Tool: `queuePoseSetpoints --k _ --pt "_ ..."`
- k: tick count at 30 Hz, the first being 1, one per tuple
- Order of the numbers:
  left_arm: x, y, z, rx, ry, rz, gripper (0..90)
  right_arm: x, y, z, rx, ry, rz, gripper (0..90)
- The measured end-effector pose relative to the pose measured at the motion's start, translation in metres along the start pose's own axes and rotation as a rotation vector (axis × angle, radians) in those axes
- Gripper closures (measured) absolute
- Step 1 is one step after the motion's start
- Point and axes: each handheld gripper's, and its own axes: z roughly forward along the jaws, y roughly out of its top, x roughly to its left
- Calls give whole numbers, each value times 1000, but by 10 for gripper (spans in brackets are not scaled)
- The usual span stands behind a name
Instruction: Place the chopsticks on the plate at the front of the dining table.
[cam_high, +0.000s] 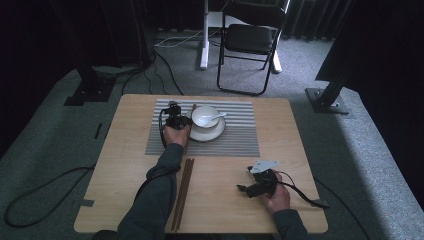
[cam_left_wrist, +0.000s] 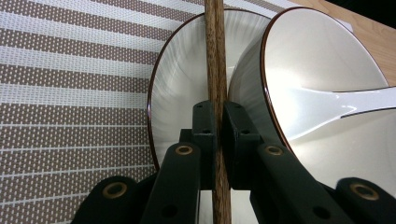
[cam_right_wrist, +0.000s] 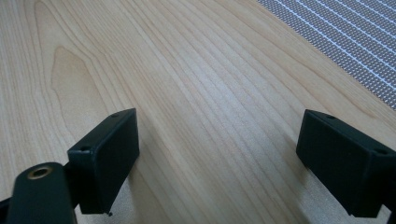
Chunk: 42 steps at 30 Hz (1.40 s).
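A white bowl (cam_high: 205, 116) (cam_left_wrist: 317, 70) with a white spoon (cam_high: 218, 116) (cam_left_wrist: 355, 100) in it stands on a saucer (cam_high: 210, 134) (cam_left_wrist: 177, 79) on the striped placemat (cam_high: 235, 142) (cam_left_wrist: 70, 70). My left gripper (cam_high: 181, 121) (cam_left_wrist: 217, 116) is shut on a brown wooden chopstick (cam_high: 193, 111) (cam_left_wrist: 215, 56), which runs along the bowl's left side, over the saucer. At the front right of the table, my right gripper (cam_high: 244, 179) (cam_right_wrist: 219, 158) rests low over bare wood, open, with nothing between its pads.
A bundle of brown chopsticks (cam_high: 182, 192) lies lengthwise on the wooden table (cam_high: 125, 190), in front of the placemat between the two forearms. Beyond the far edge stand a black folding chair (cam_high: 250, 40) and dark stand legs, with cables on the carpet.
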Motion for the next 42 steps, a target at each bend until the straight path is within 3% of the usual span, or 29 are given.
queuePoseSetpoints --k 42 --pt "7 -5 -2 -6 -50 -35 831 0 0 0 0 0 0 125"
